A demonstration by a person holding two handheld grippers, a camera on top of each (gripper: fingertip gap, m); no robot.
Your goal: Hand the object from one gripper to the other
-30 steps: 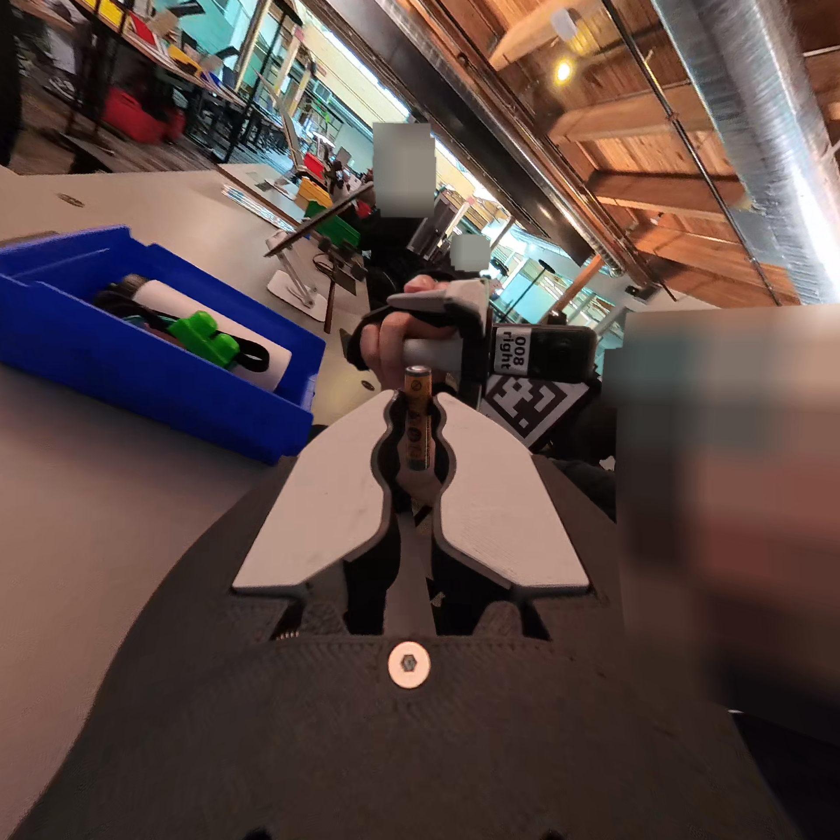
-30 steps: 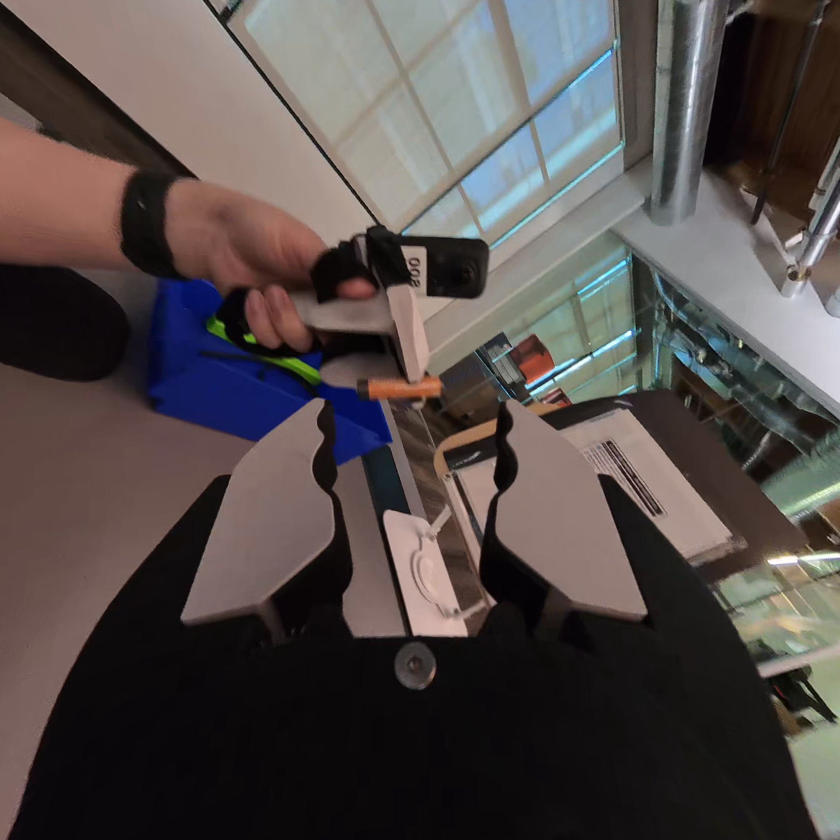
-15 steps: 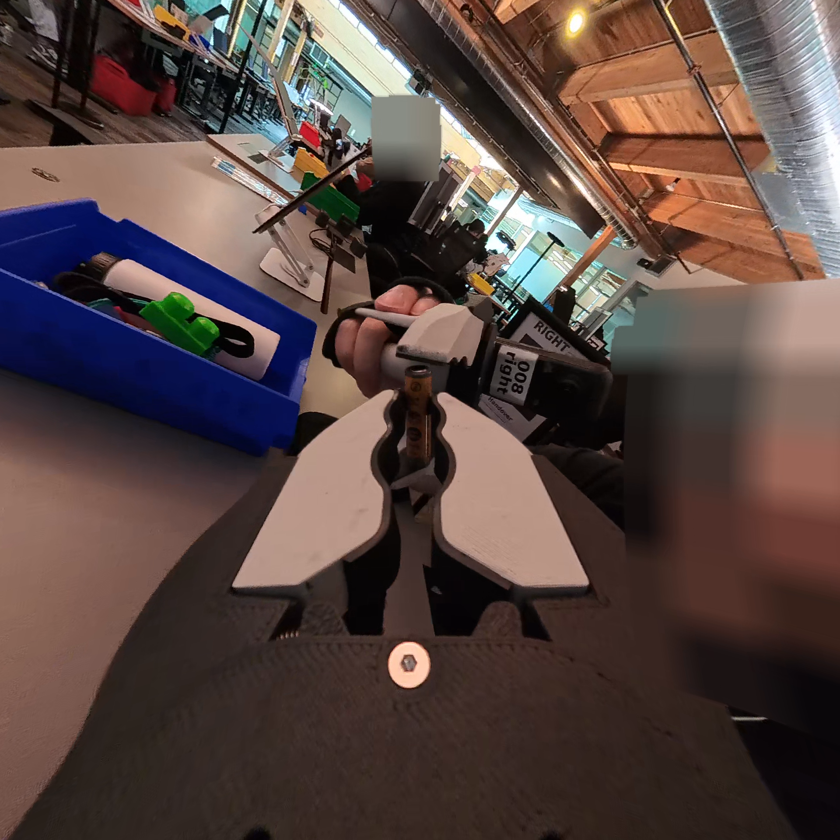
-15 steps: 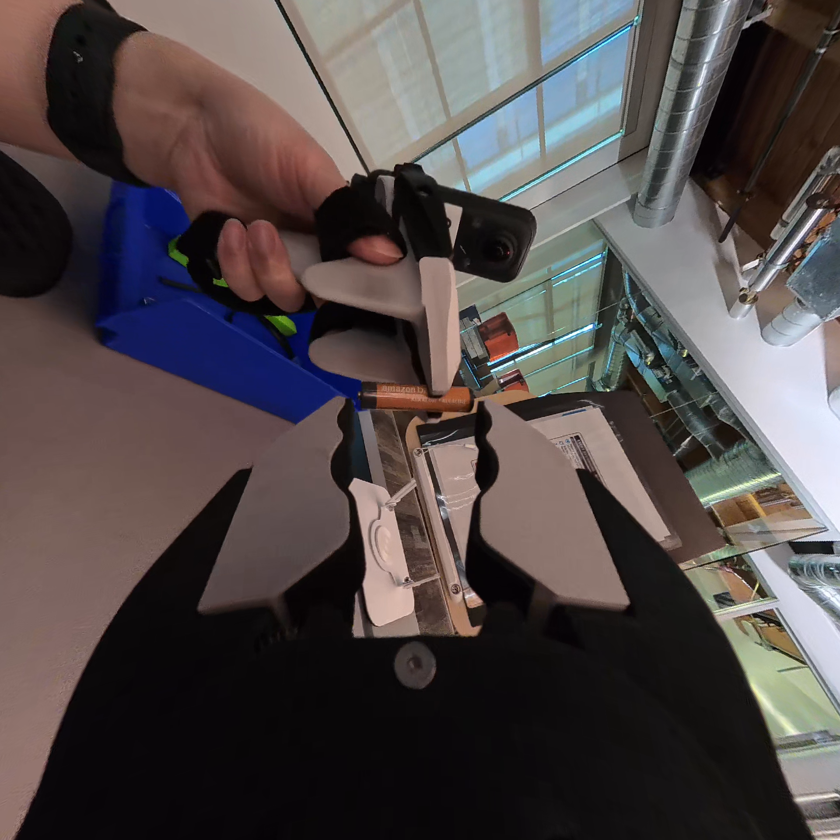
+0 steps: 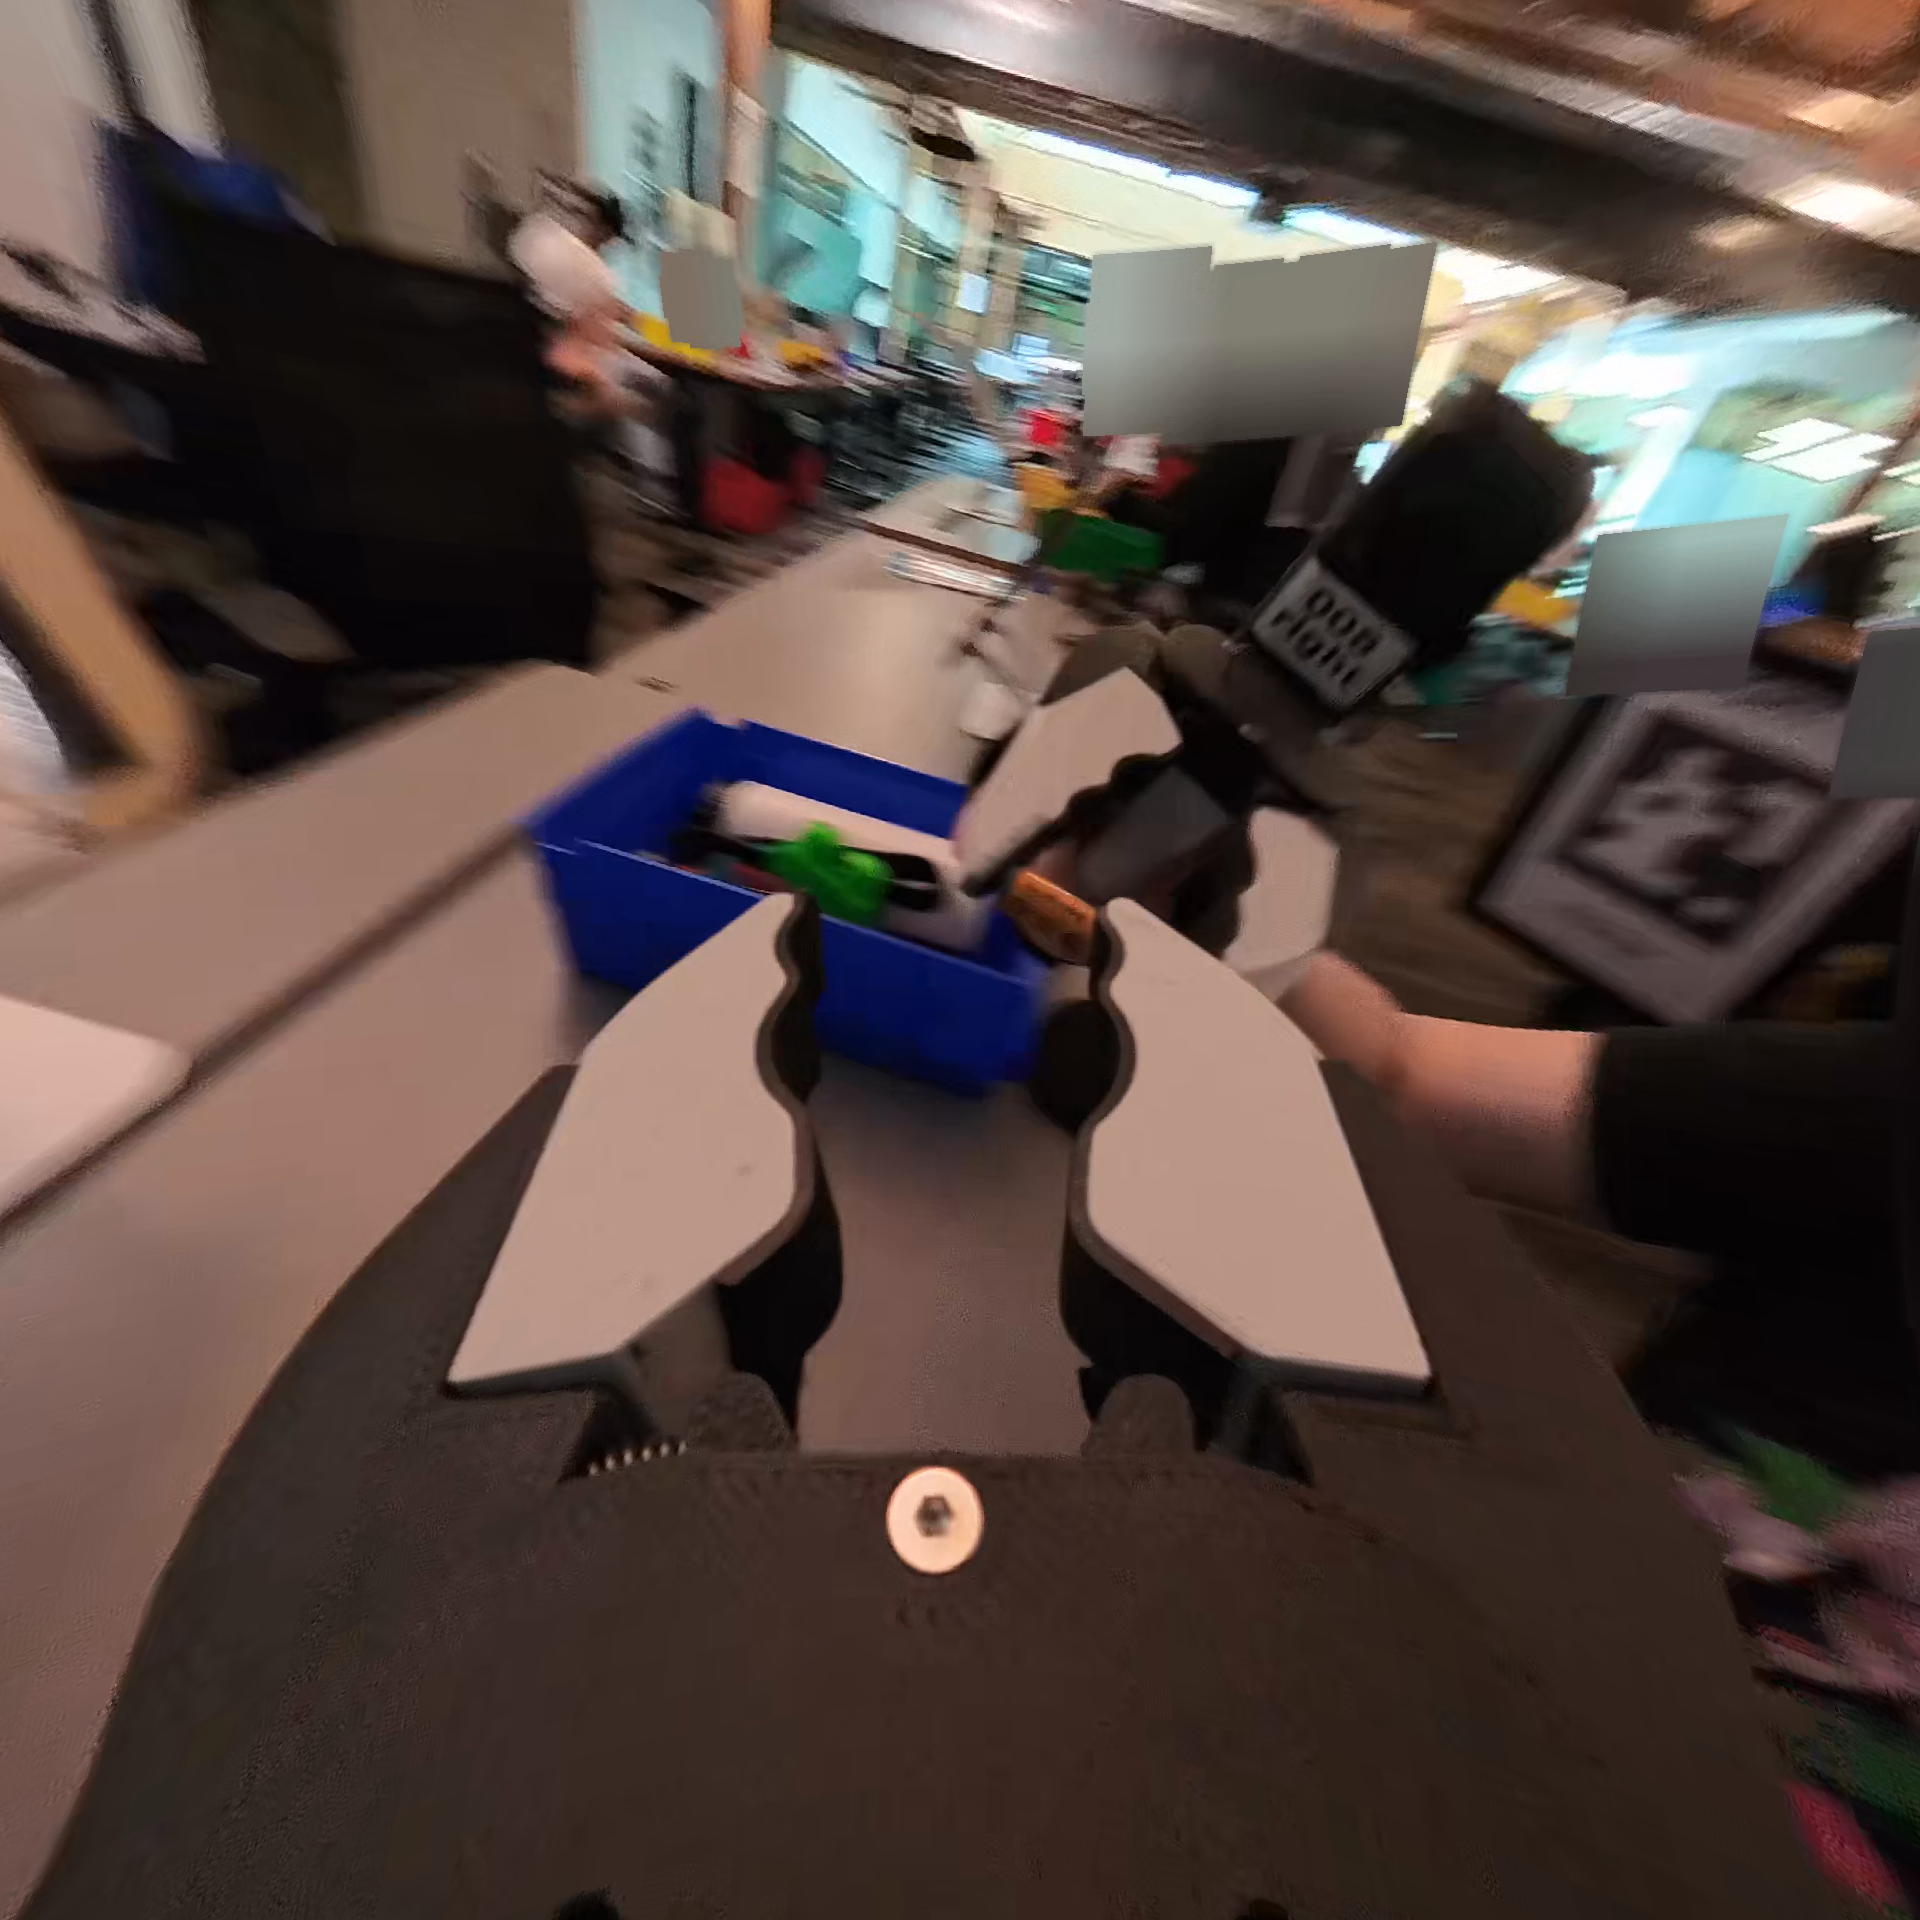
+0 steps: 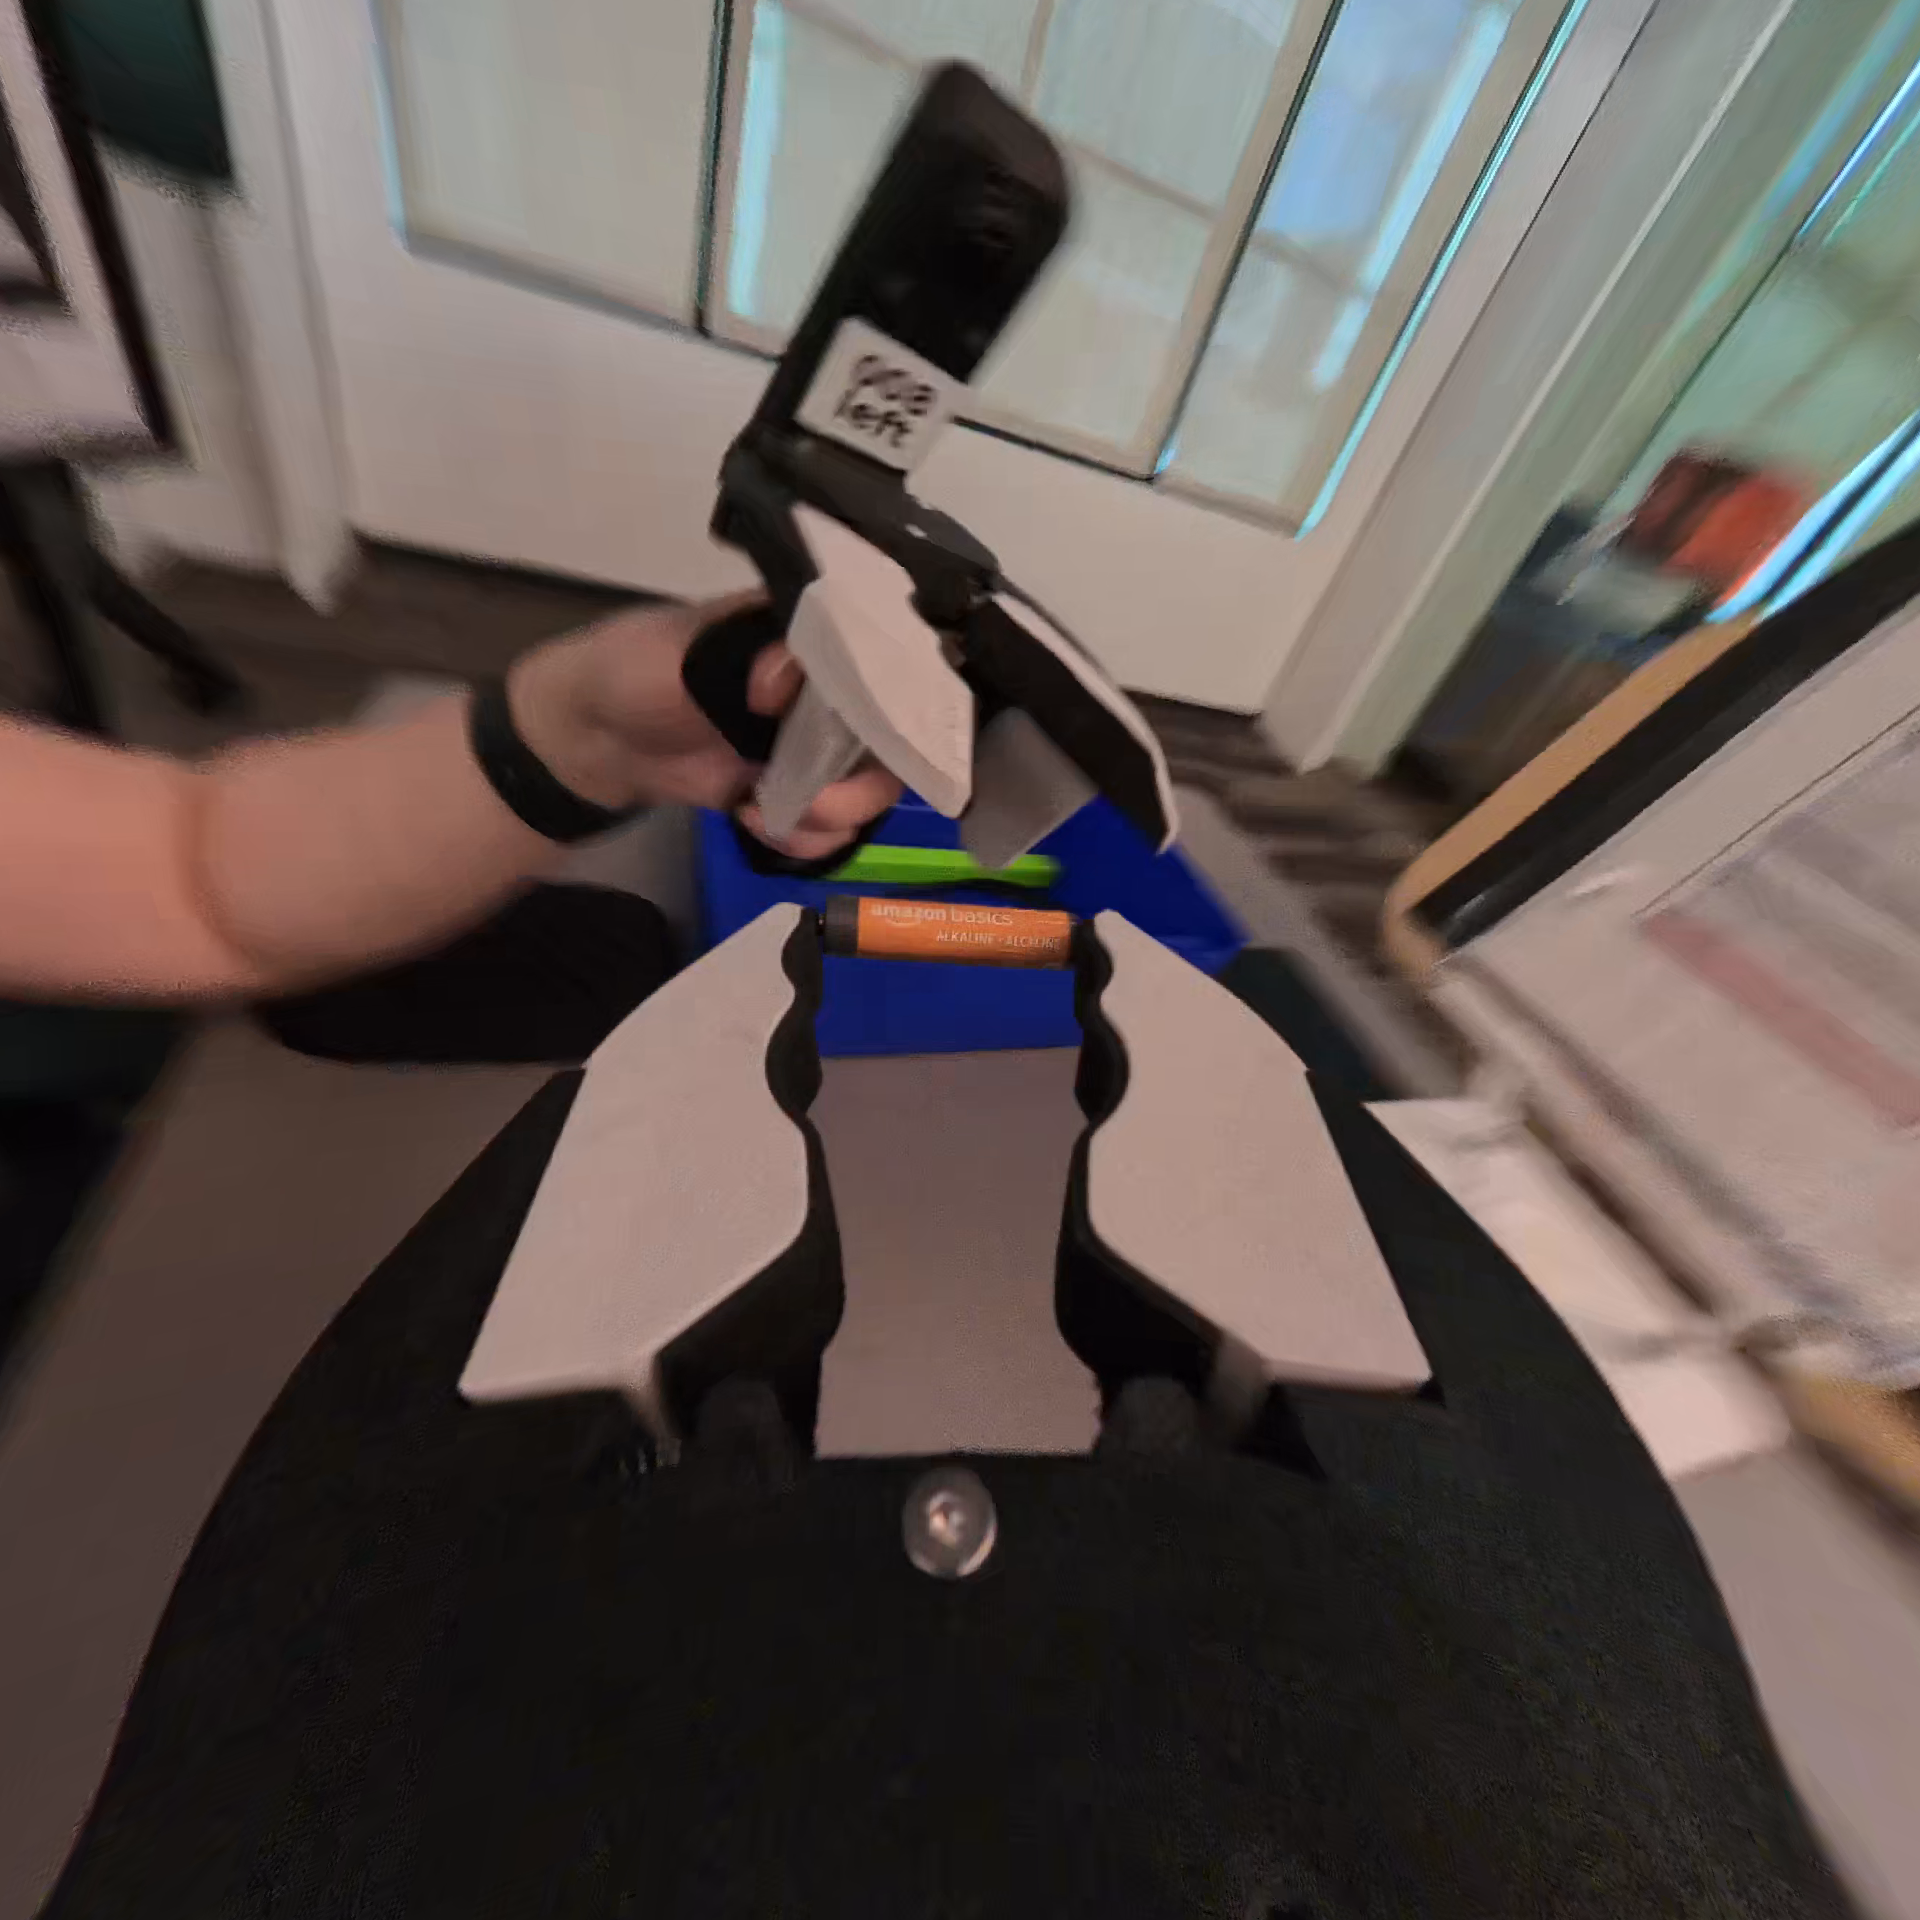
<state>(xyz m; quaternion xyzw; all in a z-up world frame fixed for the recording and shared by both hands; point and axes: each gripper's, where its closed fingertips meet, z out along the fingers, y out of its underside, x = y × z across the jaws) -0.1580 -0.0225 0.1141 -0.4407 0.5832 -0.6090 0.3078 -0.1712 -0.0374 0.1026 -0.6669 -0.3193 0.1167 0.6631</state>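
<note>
Seemingly done, the handover leaves the orange battery (image 6: pixel 948 932) held end to end across the tips of the right gripper (image 6: pixel 948 940), while the left gripper (image 5: pixel 951 940) stands spread and empty near the blue bin (image 5: pixel 914 997), with only withdrawal left.

Empty, parted left tool (image 5: pixel 945 940) above blue bin (image 5: pixel 914 1003)

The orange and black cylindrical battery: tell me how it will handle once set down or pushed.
The orange and black cylindrical battery looks rigid. It is held only end to end at the right gripper fingertips, so it may slip. Being round and smooth, it would probably roll on the grey table.
</note>
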